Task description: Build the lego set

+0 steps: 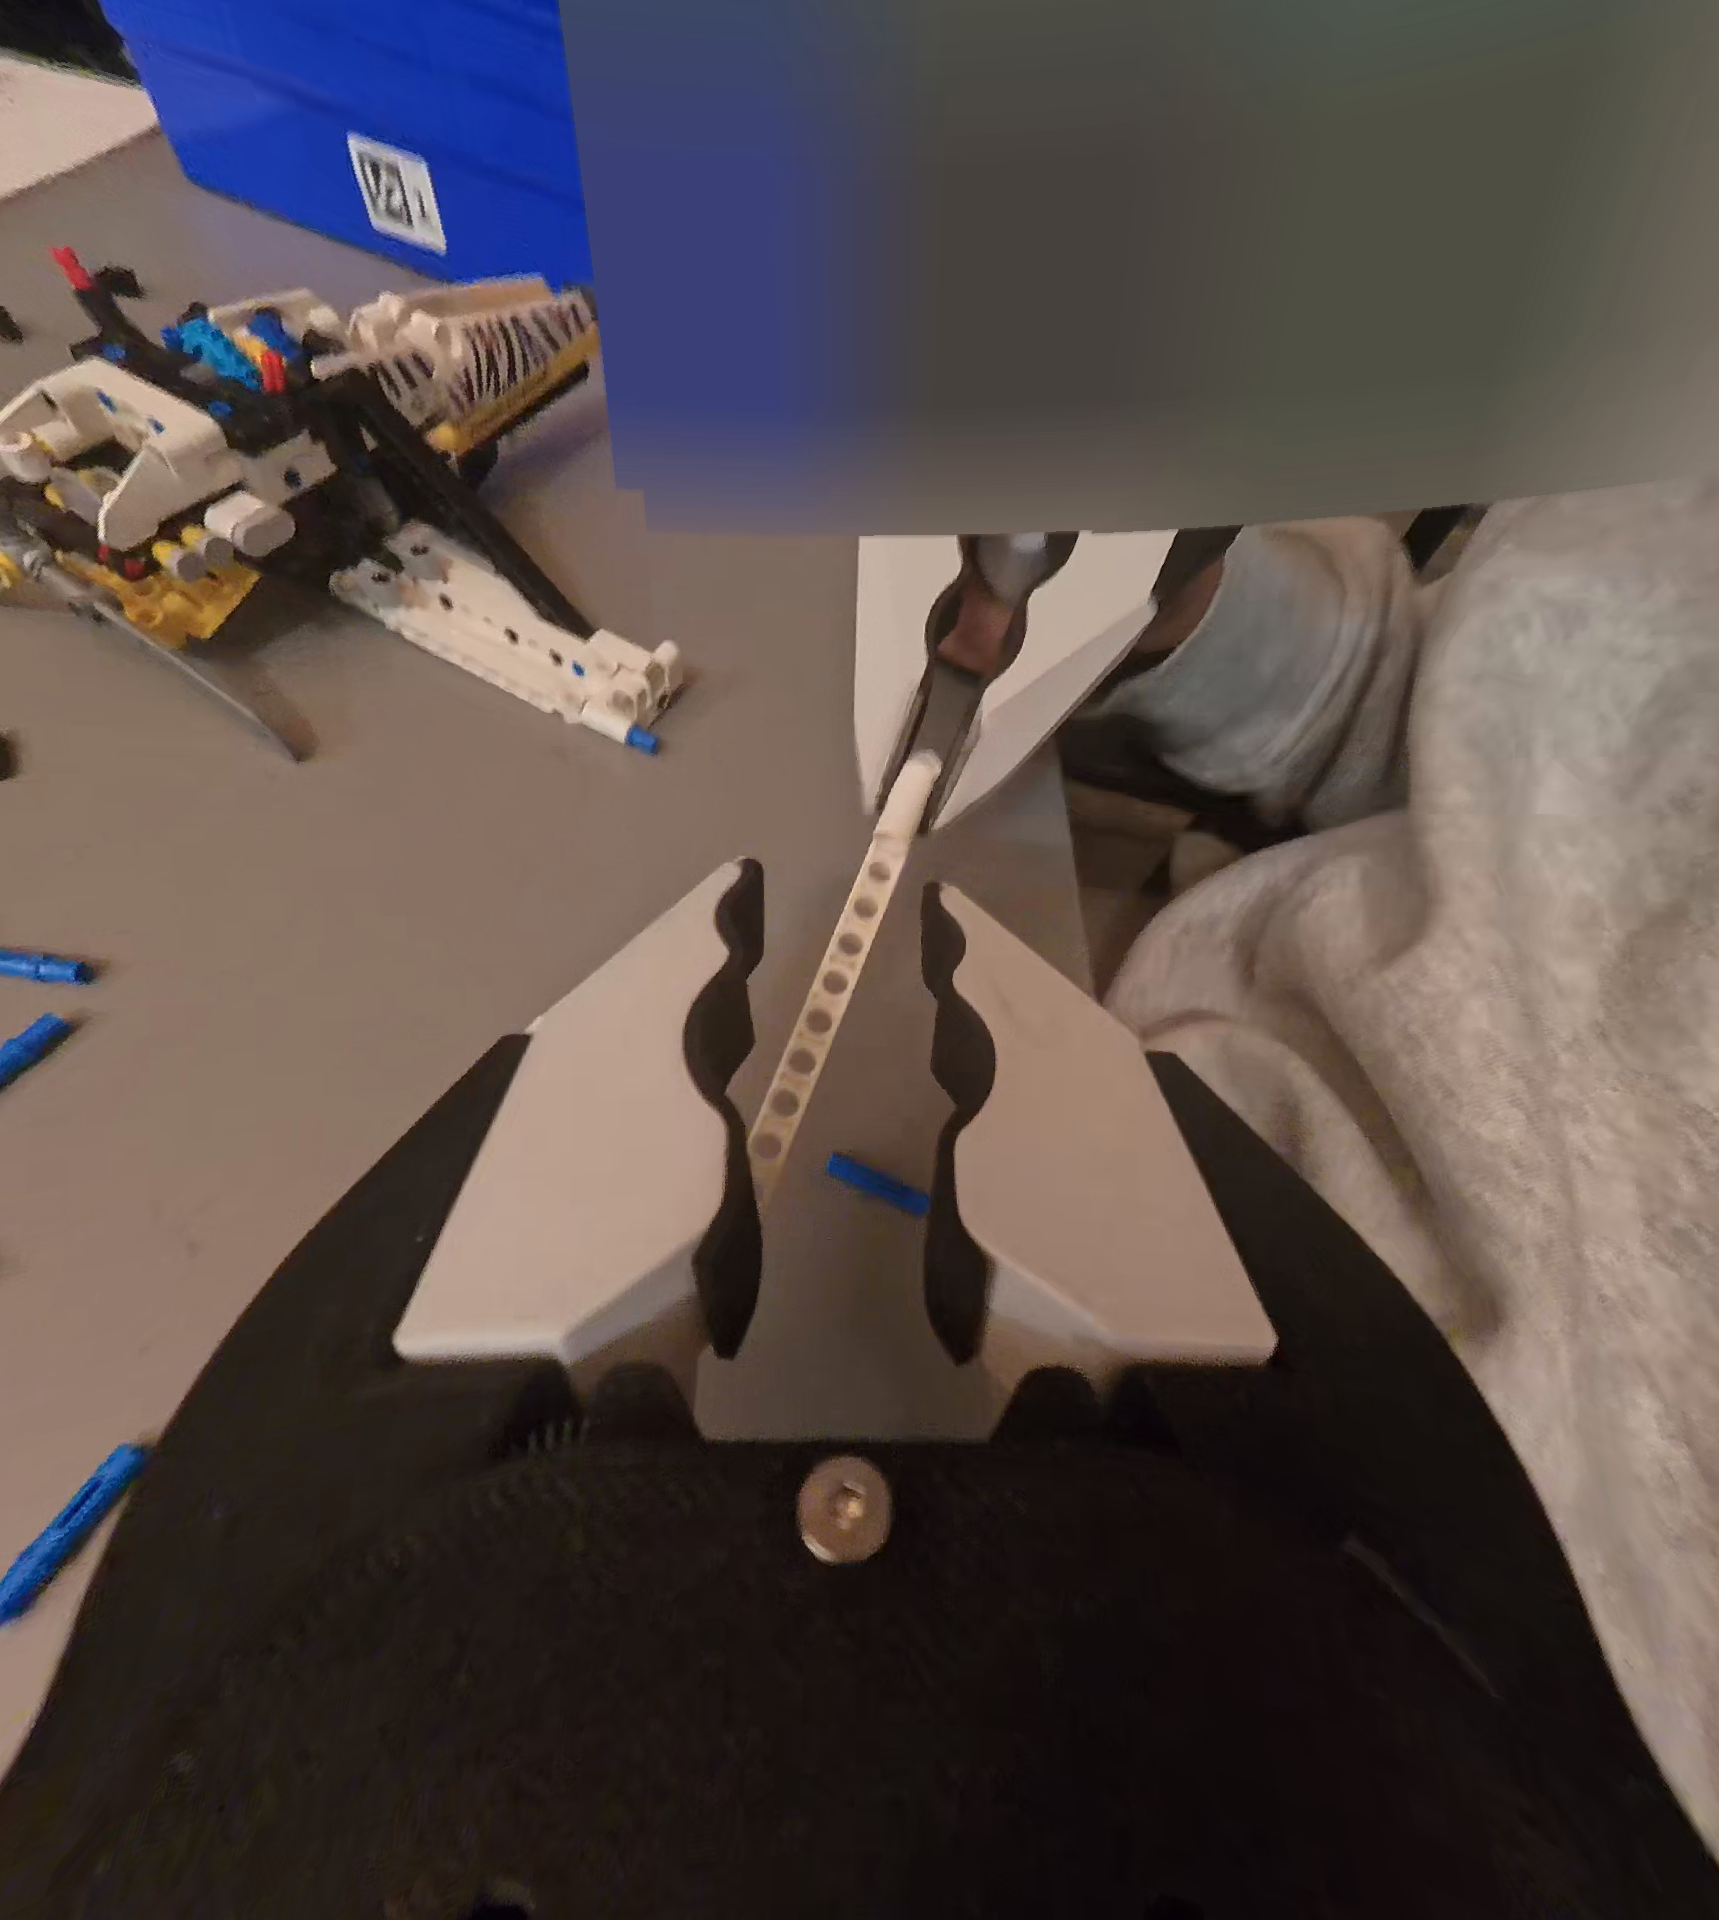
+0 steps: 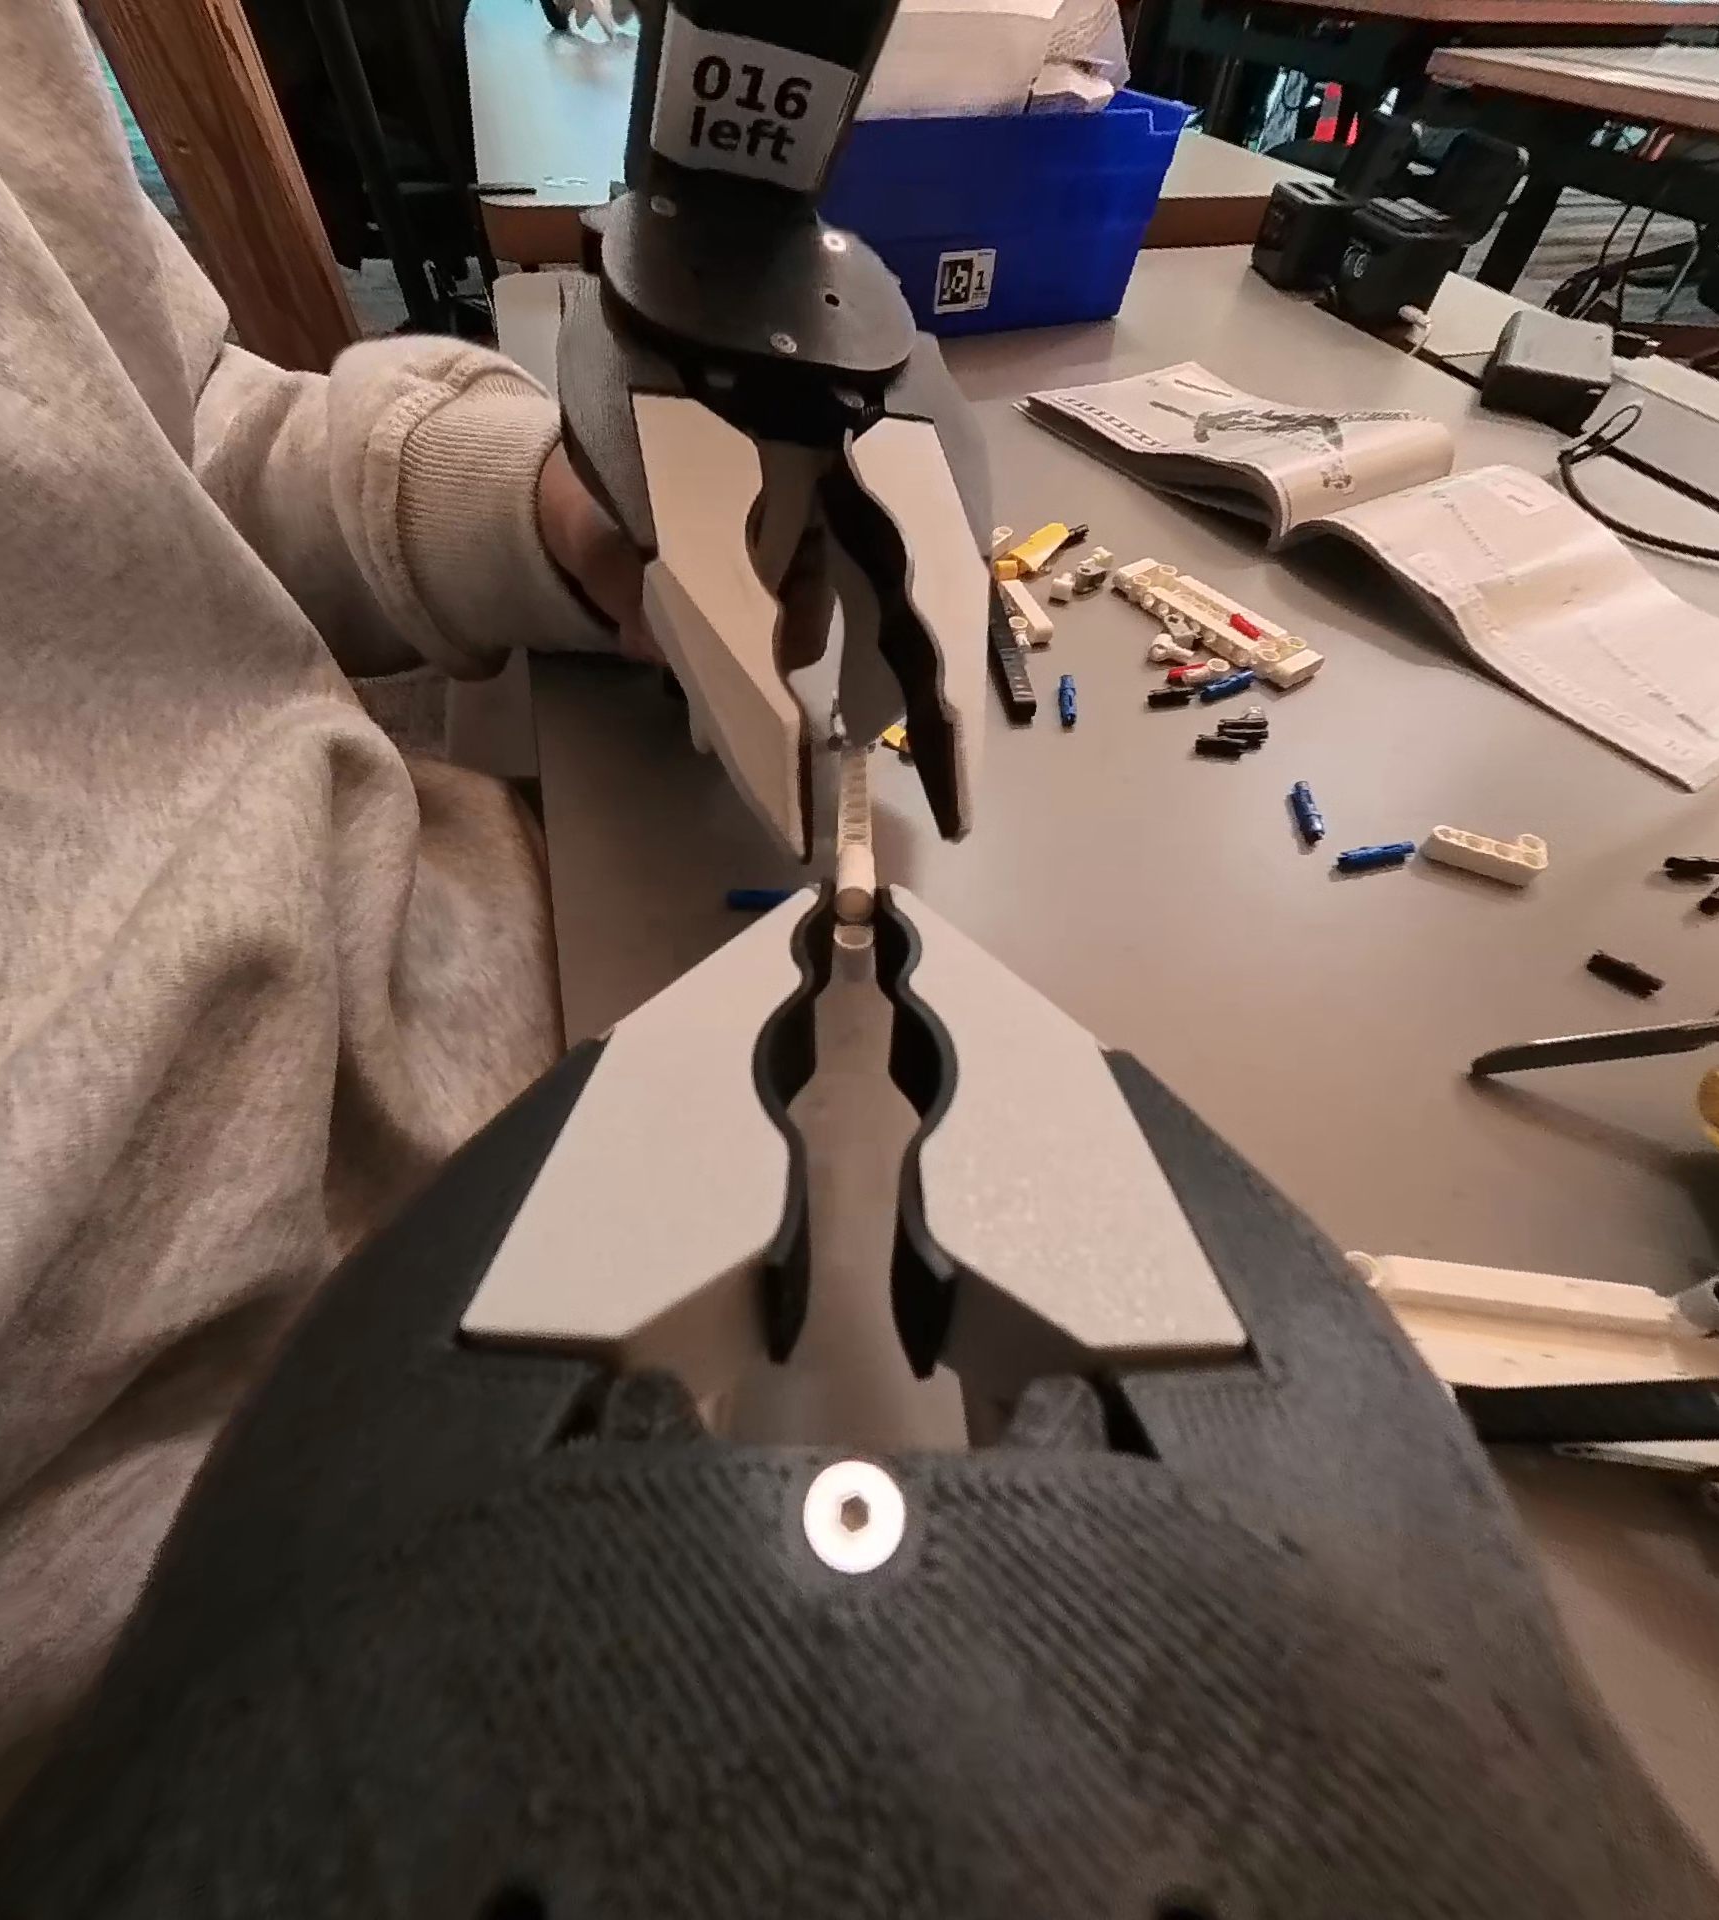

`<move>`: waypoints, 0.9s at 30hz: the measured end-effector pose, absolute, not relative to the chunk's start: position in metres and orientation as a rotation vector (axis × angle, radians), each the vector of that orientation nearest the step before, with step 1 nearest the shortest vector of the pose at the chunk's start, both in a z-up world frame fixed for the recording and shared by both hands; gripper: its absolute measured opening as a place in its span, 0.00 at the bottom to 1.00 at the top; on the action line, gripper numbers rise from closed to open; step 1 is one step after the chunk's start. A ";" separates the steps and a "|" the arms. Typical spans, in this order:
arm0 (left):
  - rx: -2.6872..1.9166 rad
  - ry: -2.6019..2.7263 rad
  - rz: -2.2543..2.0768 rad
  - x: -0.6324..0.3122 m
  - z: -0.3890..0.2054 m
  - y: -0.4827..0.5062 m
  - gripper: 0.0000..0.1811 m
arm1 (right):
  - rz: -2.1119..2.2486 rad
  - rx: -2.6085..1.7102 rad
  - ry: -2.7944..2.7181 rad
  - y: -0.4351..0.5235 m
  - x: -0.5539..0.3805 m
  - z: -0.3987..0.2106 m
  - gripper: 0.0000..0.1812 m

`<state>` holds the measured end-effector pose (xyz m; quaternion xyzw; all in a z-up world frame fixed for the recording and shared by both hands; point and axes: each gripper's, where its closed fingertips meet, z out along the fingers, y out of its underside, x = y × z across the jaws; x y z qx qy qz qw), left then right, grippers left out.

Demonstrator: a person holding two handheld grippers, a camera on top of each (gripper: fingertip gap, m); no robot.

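I have a long white beam [image 1: 834,1003], flat, slim and pierced with a row of round holes, held up above the grey worktop [image 1: 335,1039]. My right claw [image 2: 853,914] pinches its rounded end between wavy black pads; the beam runs from there into my left claw [image 1: 842,883], whose jaws stand spread on either side of it, the left pad perhaps just brushing its lower end. A blue pin [image 1: 876,1184] lies on the worktop under that claw.

The model [image 1: 242,499] sits well to the left: white panels, black frame, yellow and blue bits, a striped section at the back. Loose blue pins [image 1: 3,1065] and black pins [image 2: 1229,736] are scattered about, with a short white L-beam [image 2: 1487,854] and an open booklet [image 2: 1457,561] beyond them. A glossy blue bin [image 2: 1011,208] stands at the back wearing a white sticker. A fleecy grey sleeve [image 2: 159,831] crowds one side of both views, and my left claw's body carries a white label.
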<state>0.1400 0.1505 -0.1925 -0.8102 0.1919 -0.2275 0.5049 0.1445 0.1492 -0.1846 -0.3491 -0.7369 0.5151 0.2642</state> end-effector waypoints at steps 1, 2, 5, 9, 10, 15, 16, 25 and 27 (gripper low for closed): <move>-1.996 0.478 -0.520 0.137 -0.199 0.149 0.16 | 1.399 -0.942 -1.991 0.149 0.145 -0.184 0.03; -2.040 0.494 -0.490 0.135 -0.206 0.148 0.17 | 1.405 -0.939 -1.992 0.149 0.145 -0.184 0.03; -2.141 0.535 -0.363 0.125 -0.224 0.147 0.09 | 1.349 -0.995 -2.030 0.153 0.145 -0.193 0.03; -2.166 0.543 -0.251 0.120 -0.229 0.152 0.06 | 1.190 -1.142 -2.123 0.167 0.143 -0.218 0.03; -2.186 0.536 -0.241 0.119 -0.232 0.153 0.07 | 1.190 -1.151 -2.131 0.167 0.143 -0.220 0.03; -2.285 0.526 -0.225 0.116 -0.247 0.154 0.10 | 0.940 -1.254 -2.104 0.194 0.138 -0.239 0.05; -2.291 0.529 -0.225 0.117 -0.247 0.154 0.09 | 0.891 -1.272 -2.084 0.201 0.137 -0.241 0.06; -2.304 0.515 -0.273 0.120 -0.248 0.154 0.05 | 1.113 -1.550 -1.748 0.226 0.129 -0.213 0.12; -2.314 0.475 -0.293 0.120 -0.248 0.156 0.04 | 1.265 -1.561 -1.628 0.213 0.123 -0.195 0.13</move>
